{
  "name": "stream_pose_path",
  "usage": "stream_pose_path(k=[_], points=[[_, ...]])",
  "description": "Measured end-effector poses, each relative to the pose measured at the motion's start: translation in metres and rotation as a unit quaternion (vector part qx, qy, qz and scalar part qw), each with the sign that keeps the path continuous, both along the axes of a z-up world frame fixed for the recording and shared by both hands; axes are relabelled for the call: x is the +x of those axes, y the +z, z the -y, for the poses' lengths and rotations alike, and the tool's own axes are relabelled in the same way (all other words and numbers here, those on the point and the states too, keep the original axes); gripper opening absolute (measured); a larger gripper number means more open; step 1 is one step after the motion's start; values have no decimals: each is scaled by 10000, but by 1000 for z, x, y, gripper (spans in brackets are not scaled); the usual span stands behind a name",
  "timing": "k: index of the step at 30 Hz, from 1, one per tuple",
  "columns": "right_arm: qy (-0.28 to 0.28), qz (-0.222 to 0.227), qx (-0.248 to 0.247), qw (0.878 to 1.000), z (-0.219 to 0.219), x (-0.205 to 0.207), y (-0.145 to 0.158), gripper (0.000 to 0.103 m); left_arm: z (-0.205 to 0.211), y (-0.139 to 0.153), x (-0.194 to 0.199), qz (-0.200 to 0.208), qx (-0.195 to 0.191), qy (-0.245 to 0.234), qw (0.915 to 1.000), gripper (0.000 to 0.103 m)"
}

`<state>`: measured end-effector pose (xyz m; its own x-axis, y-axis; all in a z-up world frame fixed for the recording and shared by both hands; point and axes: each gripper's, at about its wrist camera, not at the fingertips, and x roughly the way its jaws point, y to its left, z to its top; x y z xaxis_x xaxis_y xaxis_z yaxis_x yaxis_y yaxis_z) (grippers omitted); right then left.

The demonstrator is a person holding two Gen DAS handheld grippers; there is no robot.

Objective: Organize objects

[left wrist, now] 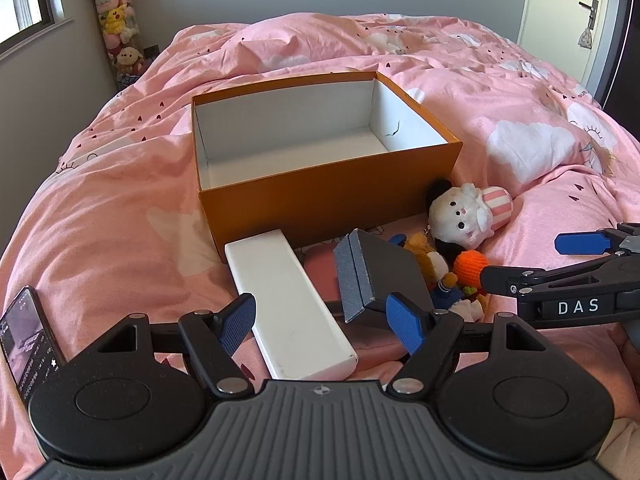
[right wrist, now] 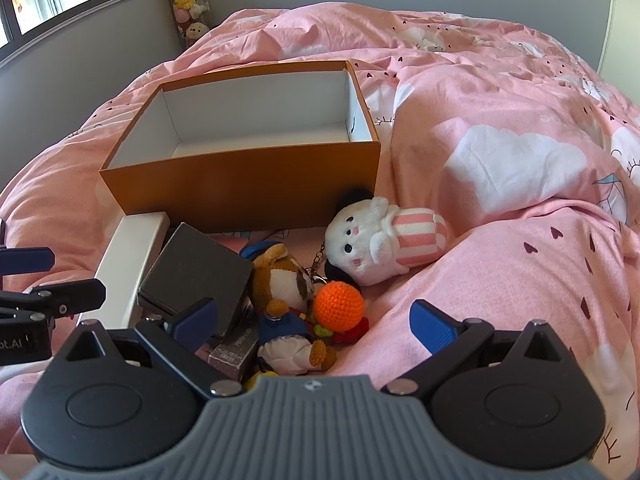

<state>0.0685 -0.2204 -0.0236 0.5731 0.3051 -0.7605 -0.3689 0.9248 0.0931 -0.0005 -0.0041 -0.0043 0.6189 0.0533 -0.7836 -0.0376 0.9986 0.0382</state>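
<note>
The left gripper (left wrist: pixel 326 322) is gaping wide, empty, straddling the white box (left wrist: pixel 290 308) at lower centre. The right gripper (right wrist: pixel 316 322) is hanging equally open over soft, light plush toys (right wrist: pixel 294 300). The stiff box is probably wanting a grip across its narrow sides.

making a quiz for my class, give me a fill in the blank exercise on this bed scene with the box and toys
1. The inside of the orange box holds ____.
2. The long white box lies between the open fingers of the ____ gripper.
3. The white plush with the striped pink hat lies on the ____ duvet.
4. The crocheted ball beside the brown plush is ____.

Missing words: nothing; left; pink; orange
</note>
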Motion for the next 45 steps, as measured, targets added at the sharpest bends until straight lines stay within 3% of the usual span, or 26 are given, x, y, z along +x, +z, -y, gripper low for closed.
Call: stream_pose_path(k=[8, 16, 20, 25, 31, 35, 39, 45], points=[[18, -44, -25, 10000, -1, 2, 0, 102, 4, 2, -1, 97, 161, -57, 9998, 85], [24, -54, -40, 10000, -1, 2, 1, 102, 4, 4, -3, 126, 76, -186, 9997, 76], [51, -36, -65, 10000, -2, 2, 1, 102, 6, 4, -4, 142, 158, -296, 9993, 70], [208, -88, -140, 9996, -8, 4, 1, 102, -8, 6, -1, 128, -28, -256, 9996, 54], [520, -184, -10, 9985, -19, 14, 7, 100, -36, 2, 6, -123, -188, 17, 9997, 54], [879, -306, 65, 9956, -39, 24, 13, 83, -53, -7, 13, -298, -447, 259, 9982, 54], [1300, -357, 90, 9908, -65, 32, 18, 73, -71, -19, 25, -494, -906, 542, 9932, 56], [1807, -456, -102, 9824, -108, 46, 13, 75, -87, -32, 34, -757, -1122, 862, 9870, 63]])
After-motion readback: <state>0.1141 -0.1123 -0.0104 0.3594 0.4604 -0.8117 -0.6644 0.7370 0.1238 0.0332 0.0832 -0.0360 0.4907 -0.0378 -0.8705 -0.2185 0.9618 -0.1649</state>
